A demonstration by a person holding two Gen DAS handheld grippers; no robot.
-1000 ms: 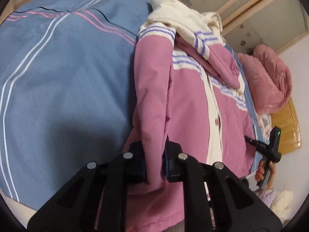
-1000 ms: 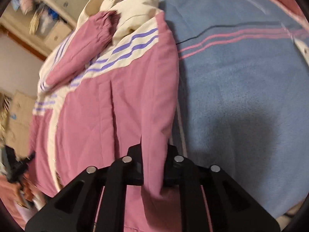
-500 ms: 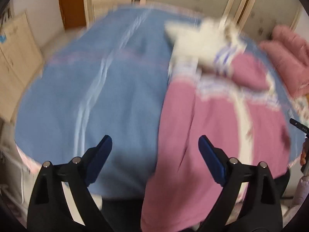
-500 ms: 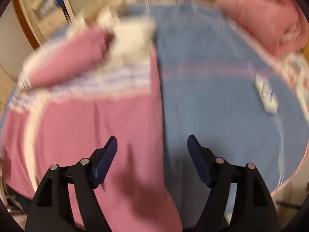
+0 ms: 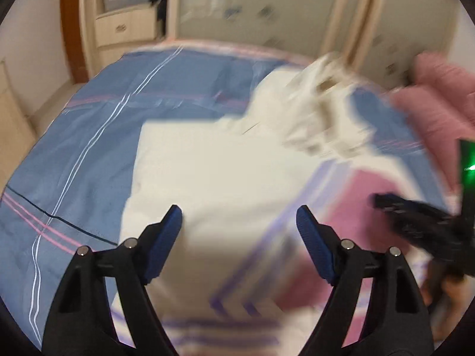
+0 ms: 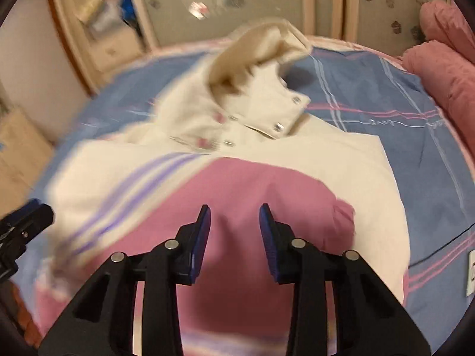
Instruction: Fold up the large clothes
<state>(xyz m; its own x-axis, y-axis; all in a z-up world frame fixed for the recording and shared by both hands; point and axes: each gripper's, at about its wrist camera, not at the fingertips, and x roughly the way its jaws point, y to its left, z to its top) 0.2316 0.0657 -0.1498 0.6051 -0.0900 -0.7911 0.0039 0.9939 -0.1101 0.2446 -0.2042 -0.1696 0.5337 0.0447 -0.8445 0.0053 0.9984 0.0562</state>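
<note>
A pink and cream jacket (image 6: 237, 184) with purple stripes lies on the blue striped bed (image 6: 371, 95), collar and hood (image 6: 261, 47) towards the wardrobe. In the left wrist view its cream upper part (image 5: 213, 172) lies ahead, blurred. My left gripper (image 5: 239, 228) is wide open and empty above the cream part. My right gripper (image 6: 234, 222) is open and empty above a pink sleeve folded across the chest. The right gripper also shows at the right of the left wrist view (image 5: 415, 219), and the left one at the left edge of the right wrist view (image 6: 20, 225).
A pink fluffy blanket (image 6: 445, 47) is piled at the bed's far right. Wardrobe doors (image 6: 237, 0) and shelves stand behind the bed. A white device (image 6: 470, 273) with a black cable lies on the bed at the right edge.
Both grippers were shut on the jacket's hem a second ago; they have let go, opened, and swung over the jacket's upper part. The right jaws are narrower than half a second ago.
</note>
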